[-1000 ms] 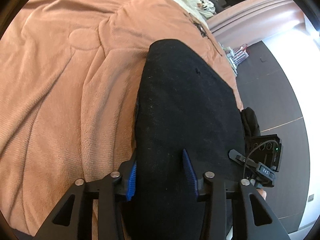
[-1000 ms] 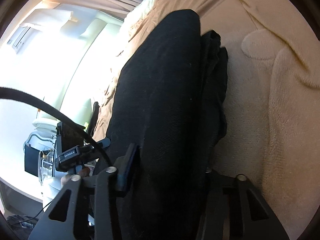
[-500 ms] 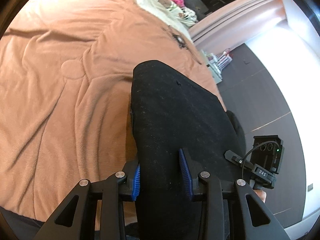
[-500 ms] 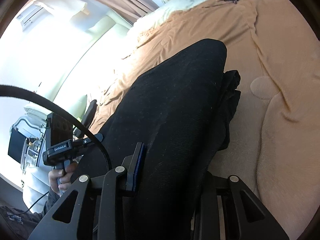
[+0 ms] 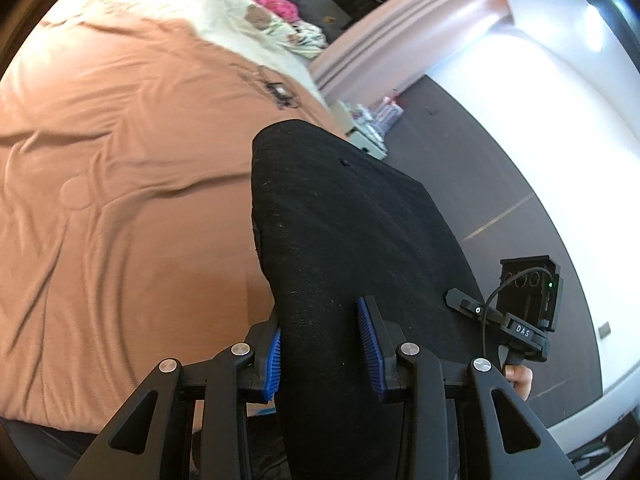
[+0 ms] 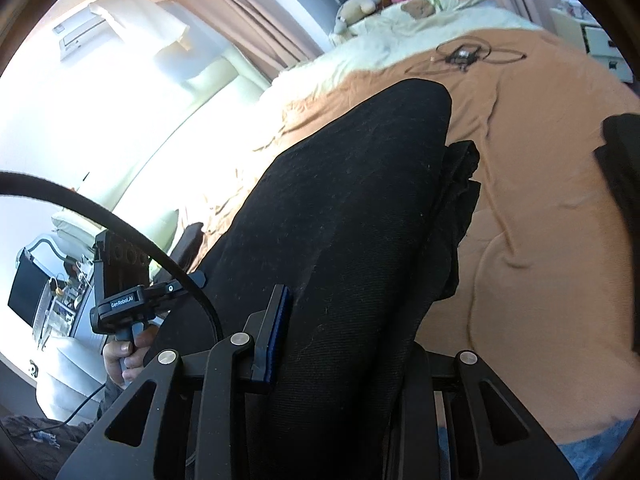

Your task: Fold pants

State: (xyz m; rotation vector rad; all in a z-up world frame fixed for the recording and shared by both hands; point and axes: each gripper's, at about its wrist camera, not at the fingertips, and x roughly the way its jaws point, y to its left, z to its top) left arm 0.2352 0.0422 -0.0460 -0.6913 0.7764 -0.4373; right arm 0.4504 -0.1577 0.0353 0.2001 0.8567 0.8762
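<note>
The black pants [image 5: 340, 220] stretch forward from my left gripper [image 5: 324, 344], whose blue pads [image 5: 370, 340] press on the near edge of the cloth. In the right wrist view the same pants [image 6: 352, 208] fill the middle, with loose folds hanging on their right side. My right gripper [image 6: 344, 344] is shut on them; its left pad [image 6: 276, 332] shows and the right finger is hidden under the cloth. The pants are held up over the orange bedspread [image 5: 120, 160]. I cannot tell whether their far end touches the bed.
A person's hand [image 5: 520, 378] holds the right gripper's handle, over dark floor [image 5: 480, 168]. Another hand [image 6: 124, 356] holds the left one. A dark cloth [image 6: 620, 184] lies at the bed's right edge. Cables [image 6: 464, 54] and soft toys [image 6: 360, 10] lie towards the pillows.
Both grippers have risen with the pants held in them. The bed now looks farther below, and more of the pillows, floor and room has come into view.
</note>
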